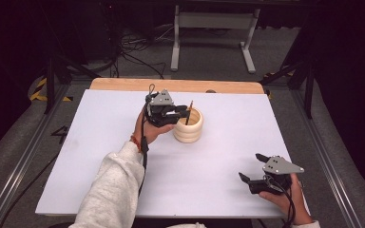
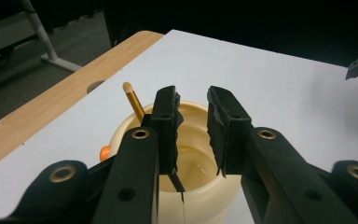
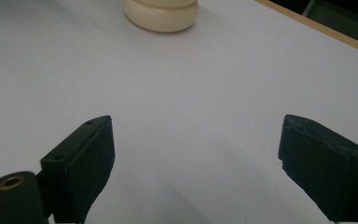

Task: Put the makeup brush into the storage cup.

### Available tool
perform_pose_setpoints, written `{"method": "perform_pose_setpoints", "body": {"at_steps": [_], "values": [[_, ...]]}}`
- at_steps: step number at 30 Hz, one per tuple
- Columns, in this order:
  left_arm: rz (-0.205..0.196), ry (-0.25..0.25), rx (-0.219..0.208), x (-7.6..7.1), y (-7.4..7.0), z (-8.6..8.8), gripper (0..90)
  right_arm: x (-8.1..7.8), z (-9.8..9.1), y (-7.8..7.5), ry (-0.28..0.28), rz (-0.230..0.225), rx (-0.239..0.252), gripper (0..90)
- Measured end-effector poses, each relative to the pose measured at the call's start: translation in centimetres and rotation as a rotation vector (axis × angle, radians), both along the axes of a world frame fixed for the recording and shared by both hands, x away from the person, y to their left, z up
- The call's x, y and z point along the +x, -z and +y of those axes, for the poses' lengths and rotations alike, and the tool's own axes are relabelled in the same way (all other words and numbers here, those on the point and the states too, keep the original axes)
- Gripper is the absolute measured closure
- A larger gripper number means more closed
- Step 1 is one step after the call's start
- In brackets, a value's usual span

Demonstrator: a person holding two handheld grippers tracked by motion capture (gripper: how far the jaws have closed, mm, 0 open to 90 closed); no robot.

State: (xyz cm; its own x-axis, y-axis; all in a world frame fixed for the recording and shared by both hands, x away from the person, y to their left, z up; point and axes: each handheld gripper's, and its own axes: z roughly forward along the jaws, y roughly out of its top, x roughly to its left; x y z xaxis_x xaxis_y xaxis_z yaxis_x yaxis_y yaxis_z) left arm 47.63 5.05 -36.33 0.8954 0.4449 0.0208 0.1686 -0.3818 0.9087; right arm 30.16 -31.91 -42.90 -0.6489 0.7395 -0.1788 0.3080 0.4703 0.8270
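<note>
Cream-coloured and ribbed, the holder cup [image 1: 188, 126] sits on the white board [image 1: 100, 142] a little beyond its middle, its side stacked in rounded rings like three fat hoops. A slim stick [image 1: 188, 112] with a brown shaft leans out of it, tilted toward the far side.

Left gripper [image 1: 173, 114] is right up against that cup, held by a hand [image 1: 148, 129] in a pale grey sleeve [image 1: 111, 190], its grey three-cornered plate on top. Down at the near right corner of the board, the right gripper [image 1: 252, 170] hovers well apart from the cup, jaws spread wide with nothing between them.

Now the left gripper view brings what the high view can't: the cup's hollow, glossy inside [image 2: 193, 161], and the left gripper [image 2: 193, 133] poised over the rim with its jaws a narrow gap apart, gripping nothing that I can make out. The stick [image 2: 134, 103] shows a rounded pale tip and a golden shaft here, standing just left of the left-hand jaw. A dark thin piece slants down inside the cup below that jaw; what it is, I cannot tell. A small orange blob [image 2: 105, 152] peeks out beside the cup's outer wall. The wooden table edge [image 2: 51, 109] runs along the board's far side.

Right gripper view: the cup's base [image 3: 161, 14] at the top edge, bare white board [image 3: 191, 93] below it, and the right gripper [image 3: 196, 154] with both pads far apart.
</note>
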Motion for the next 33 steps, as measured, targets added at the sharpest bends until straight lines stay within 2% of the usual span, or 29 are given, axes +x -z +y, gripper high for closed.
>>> {"method": "perform_pose_setpoints", "body": {"at_steps": [1,6,7,10,13,18,22,24,27,28,29,33], "values": [[0.007,0.000,-0.005,-0.12,-0.04,0.00,70.8,-0.01,0.02,0.00,-0.001,0.000,0.000,11.6],[-0.009,-0.010,0.014,-0.36,-0.34,0.15,66.3,-0.01,0.00,-0.03,-0.001,-0.001,0.001,11.6],[-0.019,-0.014,0.027,-0.42,-0.46,0.21,65.0,-0.02,0.00,-0.04,-0.002,-0.001,0.000,11.6],[-0.020,-0.027,0.032,-0.58,-0.54,0.26,59.1,-0.01,-0.01,-0.03,-0.002,0.000,0.001,11.6],[-0.043,-0.056,0.043,-0.72,-0.69,0.48,57.3,-0.01,0.04,0.00,-0.005,0.002,-0.003,11.6],[-0.044,-0.067,0.045,-0.85,-0.80,0.75,53.2,-0.01,0.04,0.00,-0.004,0.002,-0.002,11.6],[-0.051,-0.078,0.063,-0.87,-0.81,0.83,46.7,-0.02,0.05,-0.03,-0.004,0.001,-0.005,11.5],[-0.047,-0.101,0.069,-0.87,-0.82,0.78,37.4,-0.02,0.03,-0.04,-0.002,0.001,-0.004,11.5],[-0.038,-0.093,0.078,-0.83,-0.77,0.69,28.0,-0.03,0.02,-0.05,-0.004,0.001,-0.002,11.6],[-0.035,-0.103,0.082,-0.84,-0.74,0.63,28.0,-0.03,0.02,-0.05,-0.004,0.001,-0.002,11.6],[-0.029,-0.125,0.080,-0.85,-0.72,0.59,21.7,-0.03,0.04,-0.04,-0.004,0.001,-0.004,11.5],[-0.018,-0.141,0.083,-0.73,-0.63,0.51,14.5,-0.03,0.06,-0.02,-0.005,0.002,-0.005,11.5]]}}
